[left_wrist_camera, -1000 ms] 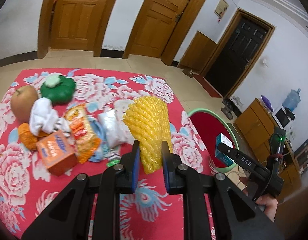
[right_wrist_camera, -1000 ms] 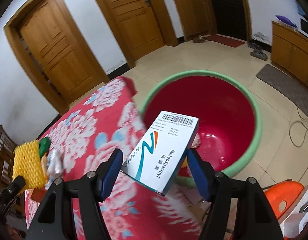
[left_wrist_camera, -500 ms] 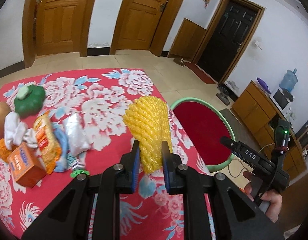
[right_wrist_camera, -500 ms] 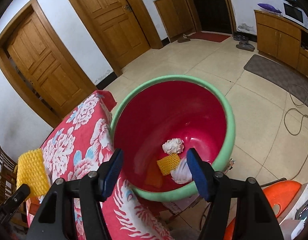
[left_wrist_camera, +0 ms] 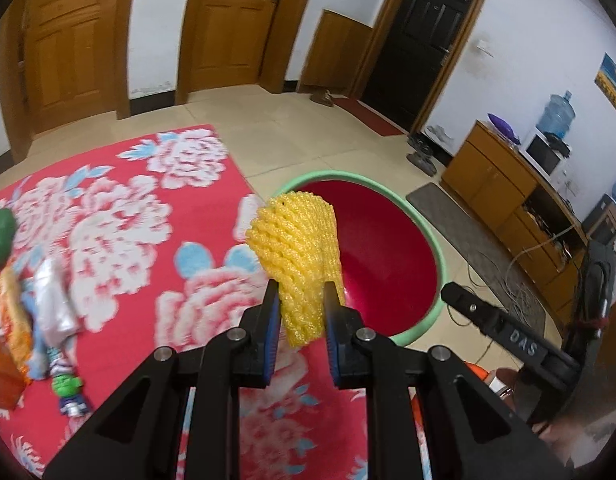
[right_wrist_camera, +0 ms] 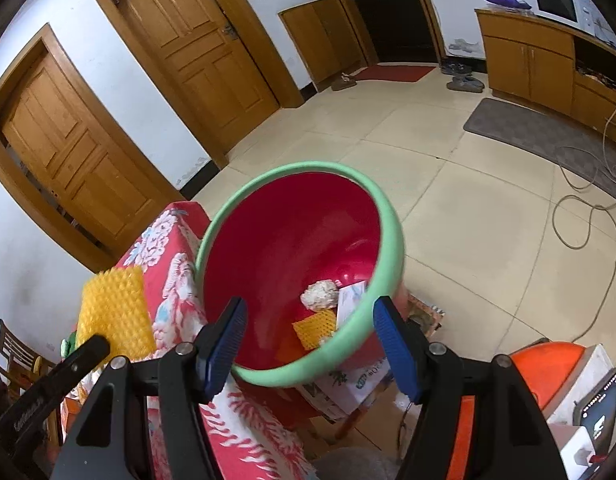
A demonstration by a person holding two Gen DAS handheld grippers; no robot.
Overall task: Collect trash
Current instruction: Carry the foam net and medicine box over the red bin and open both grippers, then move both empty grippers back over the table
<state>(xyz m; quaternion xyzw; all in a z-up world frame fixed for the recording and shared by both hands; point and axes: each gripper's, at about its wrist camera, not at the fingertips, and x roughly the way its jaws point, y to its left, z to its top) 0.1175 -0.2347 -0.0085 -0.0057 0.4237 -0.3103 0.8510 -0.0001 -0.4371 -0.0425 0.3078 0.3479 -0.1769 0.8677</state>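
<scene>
Yellow foam fruit netting (left_wrist_camera: 296,248) stands upright between the pads of the left tongs (left_wrist_camera: 299,322), which are clamped on its lower end; its upper part overlaps the near rim of the red basin (left_wrist_camera: 391,264) in the left wrist view; the same netting appears at the left of the right wrist view, beside the table edge. Right tongs (right_wrist_camera: 309,342) stand apart with nothing between the blue pads; they hang above the near rim of the basin, which has a green rim and sits just beside the table (left_wrist_camera: 120,240). Inside the basin lie a crumpled white tissue (right_wrist_camera: 319,295), a yellow piece of foam netting (right_wrist_camera: 313,328) and a white box (right_wrist_camera: 351,303), all near the bottom. Table carries a red floral cloth; at its left edge in the left wrist view lie a silvery wrapper (left_wrist_camera: 54,304), an orange snack packet (left_wrist_camera: 14,312), an orange box (left_wrist_camera: 2,376) and a green object (left_wrist_camera: 0,232); a small green-topped item (left_wrist_camera: 70,394) lies near the front edge.
</scene>
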